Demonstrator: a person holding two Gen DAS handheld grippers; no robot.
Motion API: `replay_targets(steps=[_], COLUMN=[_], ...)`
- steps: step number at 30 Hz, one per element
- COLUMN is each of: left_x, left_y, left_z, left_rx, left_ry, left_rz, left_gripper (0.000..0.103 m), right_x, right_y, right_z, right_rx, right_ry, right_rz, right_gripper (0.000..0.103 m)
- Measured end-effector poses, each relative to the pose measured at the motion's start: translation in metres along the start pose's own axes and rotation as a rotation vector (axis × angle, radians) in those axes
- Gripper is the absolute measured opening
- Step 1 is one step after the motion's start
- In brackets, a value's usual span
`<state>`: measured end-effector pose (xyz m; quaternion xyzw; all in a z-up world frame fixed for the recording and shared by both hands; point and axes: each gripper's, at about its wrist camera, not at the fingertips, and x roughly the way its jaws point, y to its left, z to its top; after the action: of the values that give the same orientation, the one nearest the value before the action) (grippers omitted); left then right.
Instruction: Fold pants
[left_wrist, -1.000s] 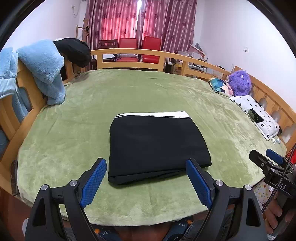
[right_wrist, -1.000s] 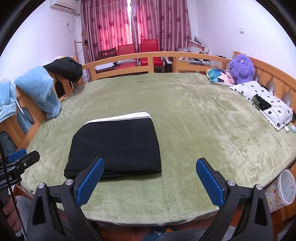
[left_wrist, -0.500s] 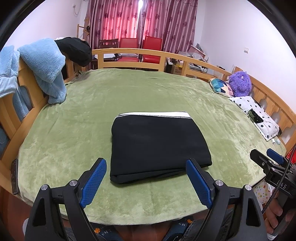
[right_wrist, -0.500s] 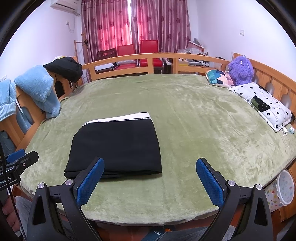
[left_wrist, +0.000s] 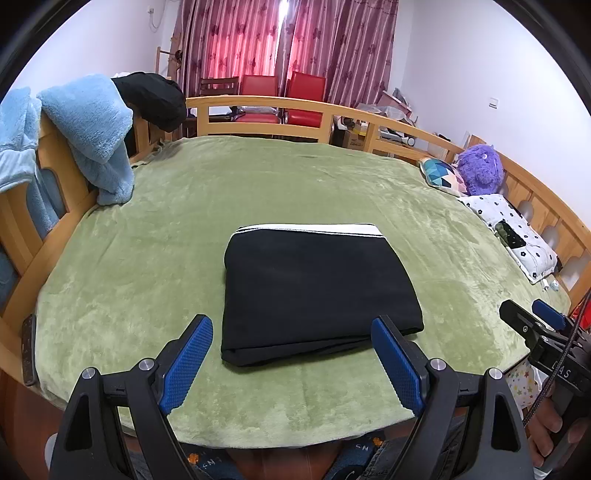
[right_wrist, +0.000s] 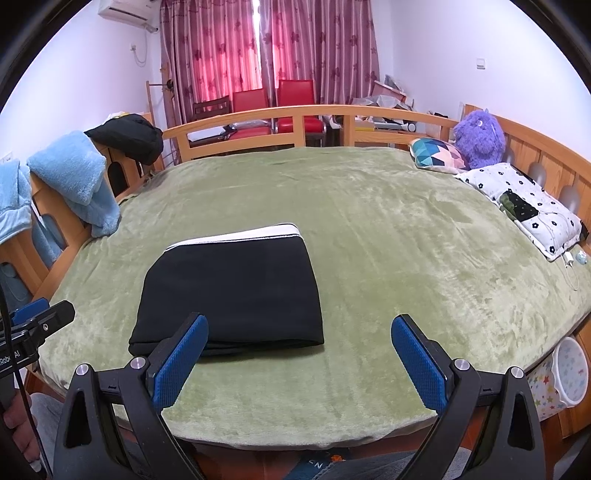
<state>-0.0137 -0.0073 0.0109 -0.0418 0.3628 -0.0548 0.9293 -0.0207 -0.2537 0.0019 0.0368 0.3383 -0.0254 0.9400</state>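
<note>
Both the left tongs (left_wrist: 291, 354) and right tongs (right_wrist: 299, 356) gape wide and empty at 6 o'clock, off the pants (left_wrist: 314, 291) folded mid-bed (left_wrist: 147, 258), seemingly finished, so a careless nudge at the near layered edge could spill the stack.

White lettering reading "Robot AI", its start cut off, stands on the black body of the left gripper (right_wrist: 35, 321), while faint letters ending in "AS" show on the right gripper (left_wrist: 532, 321); nothing else is legible.
</note>
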Motion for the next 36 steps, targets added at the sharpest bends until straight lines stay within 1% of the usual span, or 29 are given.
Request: replay_targets(steps=[12, 25, 36], left_x=[-0.002, -0.011, -0.013], left_y=[0.001, -0.010, -0.015], left_z=[-0.001, -0.007, -0.008], left_rx=[0.001, -0.012, -0.015], left_ry=[-0.005, -0.006, -0.014], left_rz=[0.002, 0.001, -0.001], left_gripper=[0.087, 0.087, 0.087], right_x=[-0.001, -0.002, -0.005], right_y=[0.004, 0.004, 0.004], right_z=[0.001, -0.002, -0.001], right_rx=[-0.003, -0.009, -0.006], right_ry=[-0.001, -0.011, -0.018], right_rz=[-0.008, -0.027, -0.020], right_gripper=[0.098, 0.098, 0.098])
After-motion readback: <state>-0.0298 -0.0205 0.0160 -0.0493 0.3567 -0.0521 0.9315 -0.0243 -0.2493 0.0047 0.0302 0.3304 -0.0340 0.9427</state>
